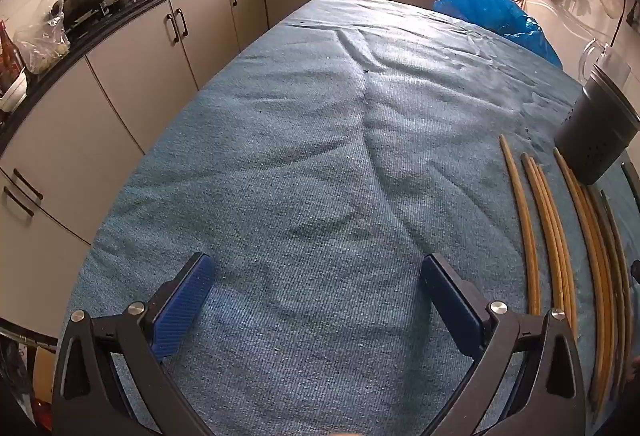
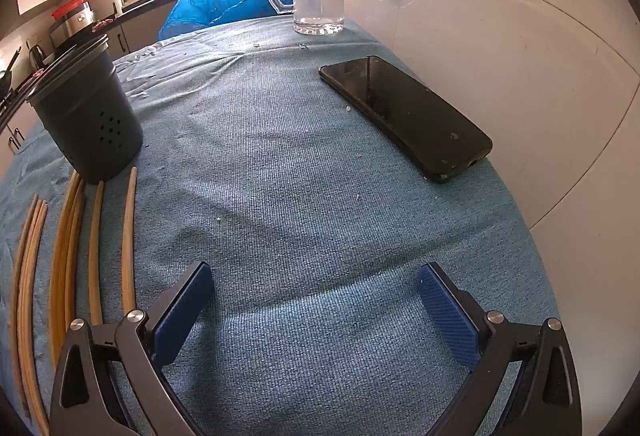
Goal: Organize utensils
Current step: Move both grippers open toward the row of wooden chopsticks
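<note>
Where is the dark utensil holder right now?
The dark utensil holder stands upright on the blue cloth, at left in the right wrist view, just beyond the chopsticks.

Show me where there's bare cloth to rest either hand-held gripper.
Free: the wide blue cloth left of the wooden chopsticks, and the stretch between the dark perforated utensil holder and the black smartphone. Crowded: the chopstick rows right below the holder.

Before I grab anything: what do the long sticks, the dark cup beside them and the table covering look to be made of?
Long tan chopsticks: probably bamboo or wood, matte, uneven yellow-brown tone. Dark grey round perforated holder: plastic or coated metal, dull with a soft sheen; cannot tell which. Blue ribbed table cloth: woven fabric, wrinkled.
</note>
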{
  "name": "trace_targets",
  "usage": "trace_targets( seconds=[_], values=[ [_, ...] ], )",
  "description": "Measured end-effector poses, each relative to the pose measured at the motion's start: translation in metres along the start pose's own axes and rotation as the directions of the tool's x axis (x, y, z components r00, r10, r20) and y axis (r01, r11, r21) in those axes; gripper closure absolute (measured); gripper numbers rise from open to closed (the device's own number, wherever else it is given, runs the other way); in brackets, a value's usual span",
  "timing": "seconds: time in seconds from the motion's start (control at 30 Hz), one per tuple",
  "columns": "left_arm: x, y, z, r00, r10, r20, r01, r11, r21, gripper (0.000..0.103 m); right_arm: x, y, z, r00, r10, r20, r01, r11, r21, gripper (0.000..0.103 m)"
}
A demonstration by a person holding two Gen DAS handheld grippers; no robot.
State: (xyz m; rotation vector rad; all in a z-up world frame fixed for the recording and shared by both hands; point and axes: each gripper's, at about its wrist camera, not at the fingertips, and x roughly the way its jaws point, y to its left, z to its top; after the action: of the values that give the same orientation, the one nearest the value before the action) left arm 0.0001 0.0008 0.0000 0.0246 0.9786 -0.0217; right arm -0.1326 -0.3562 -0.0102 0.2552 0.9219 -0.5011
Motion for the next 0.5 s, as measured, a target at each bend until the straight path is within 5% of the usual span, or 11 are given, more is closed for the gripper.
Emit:
trace_targets(
  seconds=[0.37,0.5],
  values=[
    [-0.008,0.008,0.004,1.000,0.007,0.013,-0.007,1.000,-0.002,0.000,0.001,-0.001,0.005,0.999,0.022,-0.026,-0.023,1.000,-0.019,0.000],
    [-0.030,0.006,-0.006,0.993,0.062,0.102,-0.061,0.998,-0.009,0.000,-0.009,-0.002,0.005,0.999,0.047,-0.023,-0.047,0.999,-0.011,0.000]
  ],
)
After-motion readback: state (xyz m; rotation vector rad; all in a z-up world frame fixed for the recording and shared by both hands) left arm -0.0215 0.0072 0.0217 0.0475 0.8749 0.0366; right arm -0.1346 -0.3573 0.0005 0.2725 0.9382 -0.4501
